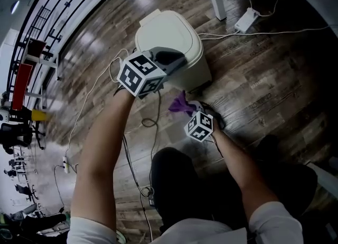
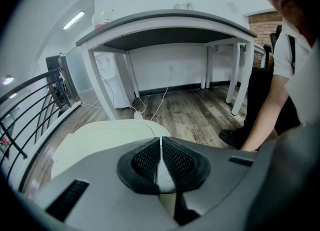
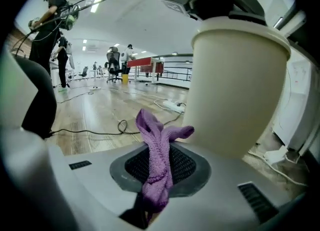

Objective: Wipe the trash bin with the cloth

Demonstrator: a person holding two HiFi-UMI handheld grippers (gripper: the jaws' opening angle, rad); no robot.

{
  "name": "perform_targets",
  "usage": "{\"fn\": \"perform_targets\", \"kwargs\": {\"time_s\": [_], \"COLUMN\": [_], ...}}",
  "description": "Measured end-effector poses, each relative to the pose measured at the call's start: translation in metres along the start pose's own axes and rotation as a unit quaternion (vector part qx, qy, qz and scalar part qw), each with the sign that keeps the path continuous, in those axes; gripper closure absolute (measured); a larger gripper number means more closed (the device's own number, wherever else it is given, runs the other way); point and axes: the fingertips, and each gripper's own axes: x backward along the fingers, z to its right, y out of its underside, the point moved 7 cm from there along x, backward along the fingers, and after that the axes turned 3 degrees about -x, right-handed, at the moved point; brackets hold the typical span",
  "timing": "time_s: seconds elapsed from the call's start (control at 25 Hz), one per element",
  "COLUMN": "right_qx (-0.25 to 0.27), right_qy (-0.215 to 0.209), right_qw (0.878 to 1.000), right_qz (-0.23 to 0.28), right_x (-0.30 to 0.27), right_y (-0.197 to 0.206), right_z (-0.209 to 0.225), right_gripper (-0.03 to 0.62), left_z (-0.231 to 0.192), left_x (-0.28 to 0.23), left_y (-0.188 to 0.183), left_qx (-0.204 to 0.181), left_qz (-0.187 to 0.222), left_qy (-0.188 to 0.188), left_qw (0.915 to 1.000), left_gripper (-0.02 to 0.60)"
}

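Forearms (image 1: 103,153): both reach forward and down from the bottom of the head view. The lap between them is a dark shape I can't read.
Trash bin (image 1: 169,39) (image 2: 100,140) (image 3: 235,85): cream, standing upright on the wood floor (image 1: 264,79). Its long axis is vertical and the lid is shut, facing up. It sits just ahead of the person.
Cloth (image 1: 179,105) (image 3: 157,150): purple, bunched into a narrow strip. Its long axis runs out along the right claw's jaws. The free end points up and toward the bin's side wall, low down near the base.
Hard to make out: the cloth's tip is just beside the bin's wall, but I can't tell whether it touches. From above, the left claw and its marker cube cover the bin's near rim. In the right gripper view the bin's foot is cut off behind that claw's own body. From above, the right claw's pads are tucked under its cube.
Left claw (image 1: 173,58) (image 2: 161,155): up at the near edge of the lid, jaws fully together. Only a thin pale sliver shows between the pads. I can't tell whether that is the lid's lip pinched or just the bin seen past them.
Right claw (image 1: 191,108) (image 3: 159,167): low beside the bin, jaws part-way apart and clamped on the cloth, which fills the gap between the pads.
Floor clutter: a white power strip (image 1: 246,20) lies beyond the bin, and dark cables (image 1: 150,121) loop near the person.
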Motion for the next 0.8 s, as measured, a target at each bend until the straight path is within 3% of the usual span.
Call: {"fn": "perform_targets", "kwargs": {"time_s": [0.28, 0.6, 0.8], "right_qx": [-0.125, -0.245, -0.280], "right_qy": [0.087, 0.230, 0.259], "right_qw": [0.987, 0.940, 0.923], "right_qz": [-0.047, -0.057, -0.058], "right_x": [0.026, 0.065, 0.059], "right_y": [0.065, 0.105, 0.112], "right_z": [0.072, 0.178, 0.211], "right_gripper": [0.526, 0.526, 0.526], "left_z": [0.000, 0.001, -0.001], "left_x": [0.000, 0.000, 0.002], "left_y": [-0.001, -0.002, -0.003], "left_qx": [-0.001, 0.005, 0.002], "left_qz": [-0.002, -0.004, -0.004], "left_qy": [0.001, 0.006, 0.003], "left_qw": [1.0000, 1.0000, 1.0000], "left_gripper": [0.568, 0.568, 0.568]}}
